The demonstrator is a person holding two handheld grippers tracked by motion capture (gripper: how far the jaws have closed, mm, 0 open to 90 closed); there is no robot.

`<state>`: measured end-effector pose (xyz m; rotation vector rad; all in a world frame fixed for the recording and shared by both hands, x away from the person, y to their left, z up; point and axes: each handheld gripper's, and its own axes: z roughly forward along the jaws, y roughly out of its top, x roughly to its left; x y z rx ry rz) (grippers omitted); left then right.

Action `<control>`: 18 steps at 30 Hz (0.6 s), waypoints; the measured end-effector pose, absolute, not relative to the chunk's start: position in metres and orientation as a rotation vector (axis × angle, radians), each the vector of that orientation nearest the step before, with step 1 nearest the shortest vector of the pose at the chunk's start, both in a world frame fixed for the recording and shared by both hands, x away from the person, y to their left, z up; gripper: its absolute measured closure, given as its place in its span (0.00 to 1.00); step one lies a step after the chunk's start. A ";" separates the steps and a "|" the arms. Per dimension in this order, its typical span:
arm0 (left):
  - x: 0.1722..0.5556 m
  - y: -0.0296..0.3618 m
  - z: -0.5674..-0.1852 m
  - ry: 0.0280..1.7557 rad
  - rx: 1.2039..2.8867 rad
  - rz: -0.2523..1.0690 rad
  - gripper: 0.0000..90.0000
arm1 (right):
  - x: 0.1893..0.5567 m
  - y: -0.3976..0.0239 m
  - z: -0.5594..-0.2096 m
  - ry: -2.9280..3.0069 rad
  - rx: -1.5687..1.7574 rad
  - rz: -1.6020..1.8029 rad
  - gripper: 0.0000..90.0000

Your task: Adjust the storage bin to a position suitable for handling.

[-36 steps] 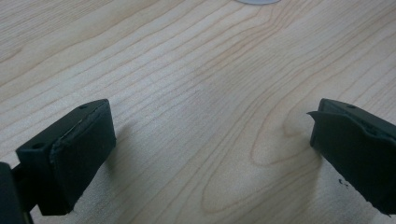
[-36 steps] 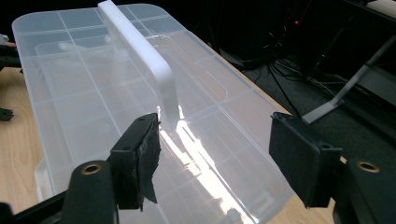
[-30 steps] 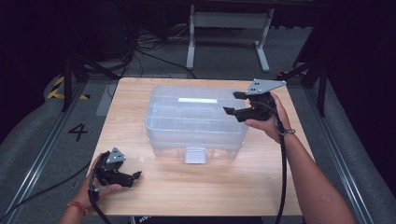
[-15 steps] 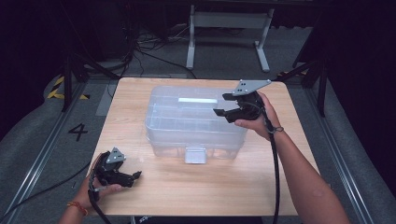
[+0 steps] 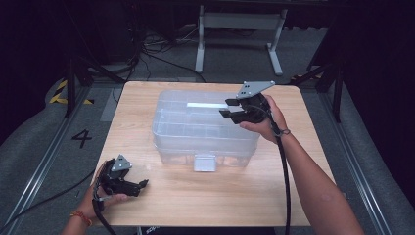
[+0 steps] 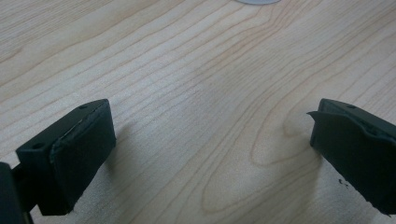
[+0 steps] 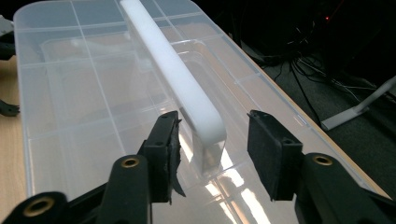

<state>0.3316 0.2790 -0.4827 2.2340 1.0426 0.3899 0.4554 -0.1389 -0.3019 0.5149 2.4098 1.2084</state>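
Handle (image 7: 187,88) sits between right gripper's (image 7: 212,149) closing fingers (image 7: 268,149).

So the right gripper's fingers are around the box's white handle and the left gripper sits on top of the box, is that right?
Not quite. The left gripper rests on the table, apart from the box, as the high view shows. The right gripper does straddle the handle.

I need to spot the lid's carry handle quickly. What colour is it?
White: the handle on the clear box shows best in the right gripper view.
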 end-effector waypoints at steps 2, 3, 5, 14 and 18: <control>0.332 0.279 -0.483 1.043 2.233 0.390 0.01 | 0.457 -0.137 -0.302 2.416 0.507 1.194 0.66; 0.332 0.279 -0.483 1.043 2.233 0.390 0.01 | 0.457 -0.137 -0.303 2.420 0.504 1.188 0.69; 0.332 0.279 -0.483 1.042 2.233 0.390 0.01 | 0.459 -0.135 -0.303 2.429 0.506 1.179 0.70; 0.332 0.279 -0.483 1.034 2.235 0.399 0.01 | 0.458 -0.130 -0.303 2.449 0.455 1.150 0.82; 0.331 0.279 -0.482 1.031 2.235 0.390 0.02 | 0.458 -0.129 -0.302 2.447 0.458 1.138 0.82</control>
